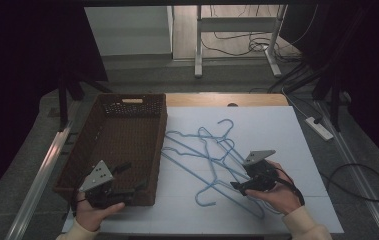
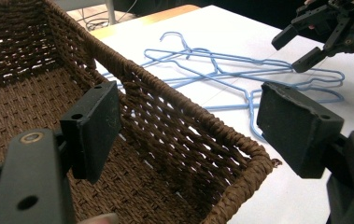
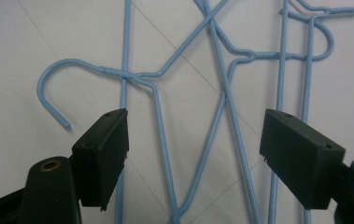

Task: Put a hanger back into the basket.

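Item: blue wire hangers [image 1: 212,155], several, tangled in a loose pile on the white tabletop [image 1: 287,145], just beside the brown woven basket [image 1: 122,135].

Right tool [image 1: 239,186]: over the near end of the pile, jaws apart, gripping nothing (its own view looks straight down on crossed wires and one hook).

Left tool [image 1: 127,187]: at the basket's near right corner, jaws apart, one on each side of the rim.

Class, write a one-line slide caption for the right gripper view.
Open right gripper poised over tangled blue wire hangers lying on the white table.
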A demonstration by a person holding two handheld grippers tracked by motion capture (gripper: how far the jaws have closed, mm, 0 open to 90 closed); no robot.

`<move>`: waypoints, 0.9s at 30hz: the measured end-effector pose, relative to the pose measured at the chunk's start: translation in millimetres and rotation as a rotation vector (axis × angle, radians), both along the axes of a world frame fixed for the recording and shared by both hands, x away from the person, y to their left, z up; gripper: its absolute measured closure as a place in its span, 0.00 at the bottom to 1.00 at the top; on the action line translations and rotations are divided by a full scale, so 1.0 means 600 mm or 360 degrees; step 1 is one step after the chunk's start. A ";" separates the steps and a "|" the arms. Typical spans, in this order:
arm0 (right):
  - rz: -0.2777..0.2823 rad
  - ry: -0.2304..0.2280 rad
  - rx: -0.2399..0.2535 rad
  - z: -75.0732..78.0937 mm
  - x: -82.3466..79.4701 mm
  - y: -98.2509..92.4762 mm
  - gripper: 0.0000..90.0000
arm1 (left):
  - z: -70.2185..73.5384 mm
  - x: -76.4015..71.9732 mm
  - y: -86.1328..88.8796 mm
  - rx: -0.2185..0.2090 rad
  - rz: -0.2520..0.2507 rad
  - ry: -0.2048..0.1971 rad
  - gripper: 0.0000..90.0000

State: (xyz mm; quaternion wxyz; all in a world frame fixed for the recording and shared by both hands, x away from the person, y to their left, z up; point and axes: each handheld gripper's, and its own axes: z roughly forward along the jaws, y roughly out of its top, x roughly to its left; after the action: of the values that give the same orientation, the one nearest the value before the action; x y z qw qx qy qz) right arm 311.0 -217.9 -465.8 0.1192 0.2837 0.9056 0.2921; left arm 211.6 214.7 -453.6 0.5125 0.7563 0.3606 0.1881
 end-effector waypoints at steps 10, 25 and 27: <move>0.0026 0.0034 -0.0075 -0.008 0.005 0.010 0.31 | 0.000 0.001 -0.003 0.0003 -0.0007 0.0000 0.24; 0.0118 0.0129 -0.0269 -0.033 0.016 0.046 0.43 | 0.001 0.002 -0.003 0.0002 -0.0012 -0.0005 0.24; 0.0126 0.0143 -0.0301 -0.036 0.018 0.052 0.46 | 0.001 0.002 -0.003 0.0002 -0.0013 -0.0005 0.24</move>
State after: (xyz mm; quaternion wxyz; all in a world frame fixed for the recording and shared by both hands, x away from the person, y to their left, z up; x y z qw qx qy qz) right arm 322.0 -186.4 -487.6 0.0931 0.2481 0.9440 0.1966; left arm 213.0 212.9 -453.1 0.5134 0.7577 0.3567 0.1874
